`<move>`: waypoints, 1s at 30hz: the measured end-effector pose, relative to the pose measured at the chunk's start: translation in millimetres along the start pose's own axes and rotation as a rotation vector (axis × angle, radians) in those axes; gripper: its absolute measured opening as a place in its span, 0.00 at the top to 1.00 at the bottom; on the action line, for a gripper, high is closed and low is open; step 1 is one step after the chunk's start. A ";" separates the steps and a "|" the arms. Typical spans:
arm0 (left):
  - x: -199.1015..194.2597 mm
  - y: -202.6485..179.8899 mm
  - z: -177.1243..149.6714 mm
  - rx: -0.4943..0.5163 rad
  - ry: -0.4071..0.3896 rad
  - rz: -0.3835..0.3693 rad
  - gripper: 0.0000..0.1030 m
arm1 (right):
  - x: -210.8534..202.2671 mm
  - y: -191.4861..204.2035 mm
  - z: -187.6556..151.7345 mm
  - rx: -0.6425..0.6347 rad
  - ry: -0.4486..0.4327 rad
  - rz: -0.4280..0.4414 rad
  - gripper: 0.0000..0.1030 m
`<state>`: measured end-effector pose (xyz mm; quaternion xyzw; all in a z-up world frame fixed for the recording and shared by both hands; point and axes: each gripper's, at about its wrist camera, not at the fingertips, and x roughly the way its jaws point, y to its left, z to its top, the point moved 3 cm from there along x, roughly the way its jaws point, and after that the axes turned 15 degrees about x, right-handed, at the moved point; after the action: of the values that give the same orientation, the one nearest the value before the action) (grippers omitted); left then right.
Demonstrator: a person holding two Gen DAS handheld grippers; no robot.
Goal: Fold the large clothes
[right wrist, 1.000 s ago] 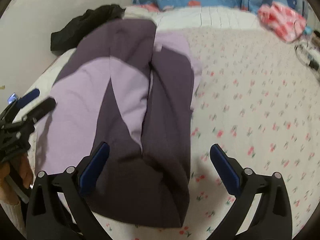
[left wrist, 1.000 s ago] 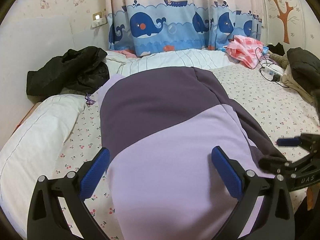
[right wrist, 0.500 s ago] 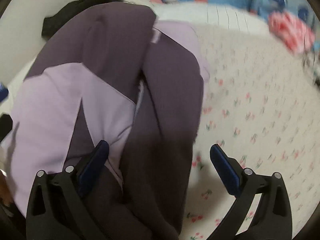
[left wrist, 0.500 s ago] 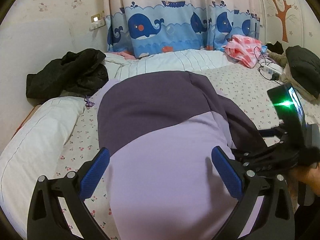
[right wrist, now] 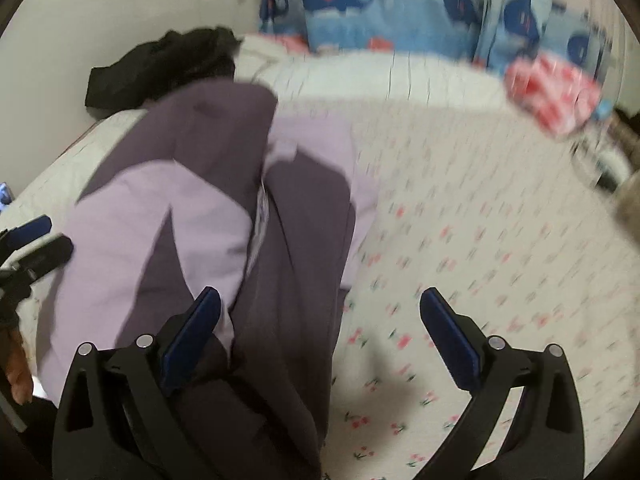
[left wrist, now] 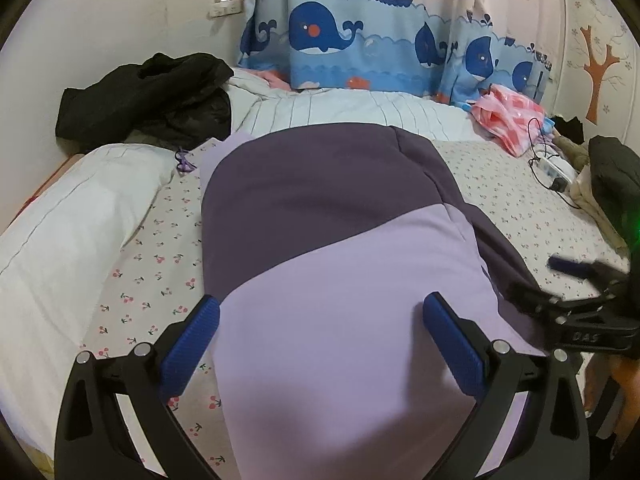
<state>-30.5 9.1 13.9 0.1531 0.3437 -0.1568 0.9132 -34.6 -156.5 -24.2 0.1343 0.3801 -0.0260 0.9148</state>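
A large two-tone garment, dark purple and lilac point(left wrist: 332, 248), lies lengthwise on the flowered bedsheet point(left wrist: 516, 196). My left gripper point(left wrist: 320, 320) is open and empty, its blue pads straddling the lilac near end just above it. In the right wrist view the garment point(right wrist: 224, 216) shows folded lengthwise, with a dark sleeve strip point(right wrist: 296, 272) on its right side. My right gripper point(right wrist: 316, 316) is open and empty over the garment's right edge. The right gripper also shows in the left wrist view point(left wrist: 576, 284), and the left gripper in the right wrist view point(right wrist: 36, 244).
A black jacket point(left wrist: 148, 96) lies at the far left by a white pillow point(left wrist: 60, 232). A pink checked cloth point(left wrist: 508, 116), a power strip with cables point(left wrist: 554, 170) and a dark coat point(left wrist: 616, 176) sit at the right. The whale curtain point(left wrist: 360, 52) hangs behind.
My right gripper swung in close over the garment's dark right side, then drew back to the right; its view is blurred with motion. My left gripper rose slightly. Both stayed open.
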 end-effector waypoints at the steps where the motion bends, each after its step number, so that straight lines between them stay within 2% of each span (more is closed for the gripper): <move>1: 0.1 -0.1 0.7 -0.001 0.000 0.002 0.06 | -8.6 5.9 3.8 -0.005 -0.035 -0.004 0.07; 4: -0.4 -2.8 4.2 -0.001 -0.002 0.005 0.06 | -26.9 21.1 17.4 -0.014 -0.112 0.018 0.07; 7: -1.0 -7.6 7.3 0.013 -0.008 0.016 0.06 | -26.5 34.2 24.0 -0.023 -0.124 0.016 0.07; 8: -1.0 -9.4 8.4 0.018 -0.008 0.020 0.06 | -16.5 35.1 22.1 -0.023 -0.092 0.011 0.07; 10: -1.3 -11.0 9.9 0.019 -0.008 0.026 0.06 | 22.3 37.1 0.7 -0.044 0.068 -0.011 0.07; 12: -1.3 -10.7 11.2 0.017 -0.010 0.024 0.06 | 34.5 27.1 -18.9 0.014 0.090 0.016 0.07; 16: -1.2 -10.3 11.7 0.017 -0.014 0.027 0.06 | 27.9 6.9 -10.4 0.083 0.171 0.107 0.07; 18: -0.1 -10.9 11.8 0.019 -0.008 0.027 0.06 | 17.8 2.9 -3.9 0.084 0.130 0.119 0.07; 20: 0.6 -8.8 12.4 0.018 0.000 0.021 0.06 | 4.6 -1.0 0.0 0.099 0.061 0.096 0.07; 22: 1.6 0.9 12.5 -0.022 0.013 -0.027 0.06 | 2.9 -13.7 6.6 0.143 0.061 0.097 0.07; 24: 7.2 14.7 9.5 -0.103 0.049 -0.106 0.06 | 11.9 -26.7 4.6 0.174 0.108 0.073 0.07; 27: 25.6 28.3 -1.7 -0.204 0.137 -0.181 0.06 | 41.1 -35.6 -16.1 0.237 0.297 0.124 0.07; 28: 29.4 28.6 -3.9 -0.218 0.145 -0.179 0.05 | 45.7 -37.6 -22.5 0.273 0.323 0.147 0.07; 30: 32.7 21.0 -0.6 -0.185 0.137 -0.106 0.05 | 47.5 -30.6 -32.1 0.294 0.370 0.186 0.07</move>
<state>0.7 22.5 -5.0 0.0604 0.4259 -0.1616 0.8881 -27.6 -174.8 -86.2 0.3025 0.5193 0.0282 0.7988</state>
